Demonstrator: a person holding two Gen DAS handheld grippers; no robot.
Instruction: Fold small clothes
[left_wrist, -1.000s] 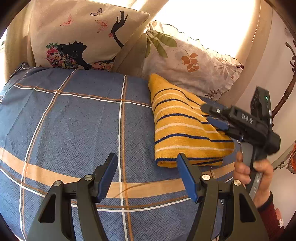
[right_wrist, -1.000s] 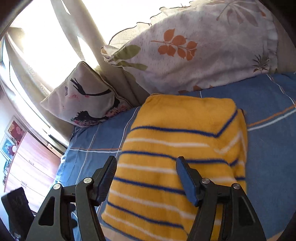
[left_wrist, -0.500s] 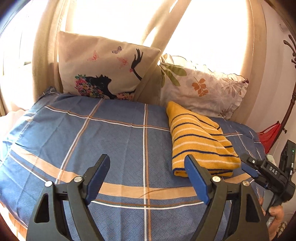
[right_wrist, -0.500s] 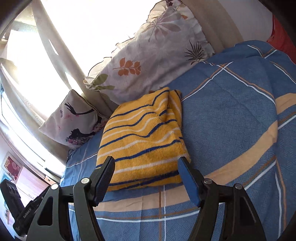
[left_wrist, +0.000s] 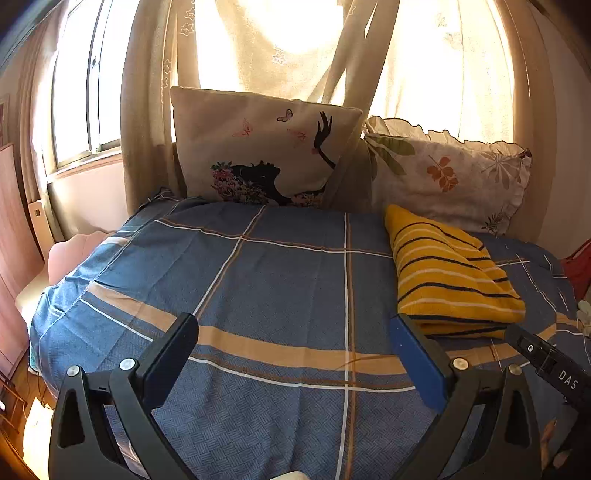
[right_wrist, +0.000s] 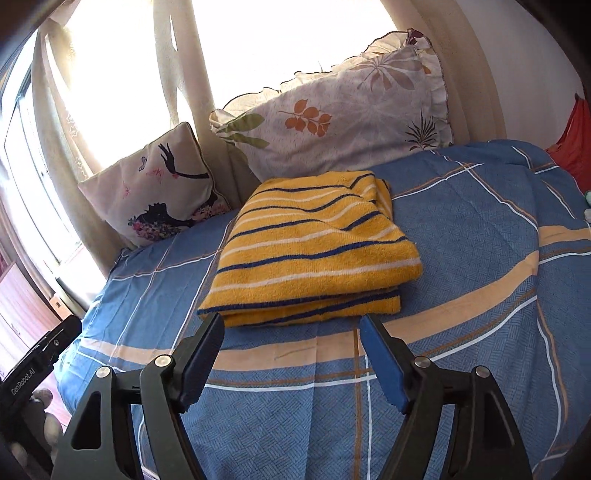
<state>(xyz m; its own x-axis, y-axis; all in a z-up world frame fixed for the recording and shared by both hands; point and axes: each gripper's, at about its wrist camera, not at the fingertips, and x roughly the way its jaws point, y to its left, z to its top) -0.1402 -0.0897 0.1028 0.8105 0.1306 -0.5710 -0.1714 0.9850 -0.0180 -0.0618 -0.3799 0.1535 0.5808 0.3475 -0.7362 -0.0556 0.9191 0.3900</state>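
The folded yellow striped garment (right_wrist: 310, 251) lies at frame centre on the bed (right_wrist: 480, 314), before the leaf-print pillow (right_wrist: 343, 122). Left hand-held gripper (left_wrist: 295, 354) and right hand-held gripper (right_wrist: 291, 354): jaws apart, just widened, nothing between them.

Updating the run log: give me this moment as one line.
sweater: folded, on bed by pillows | left gripper: open, empty, jaws just opening | right gripper: open, empty, jaws just opening
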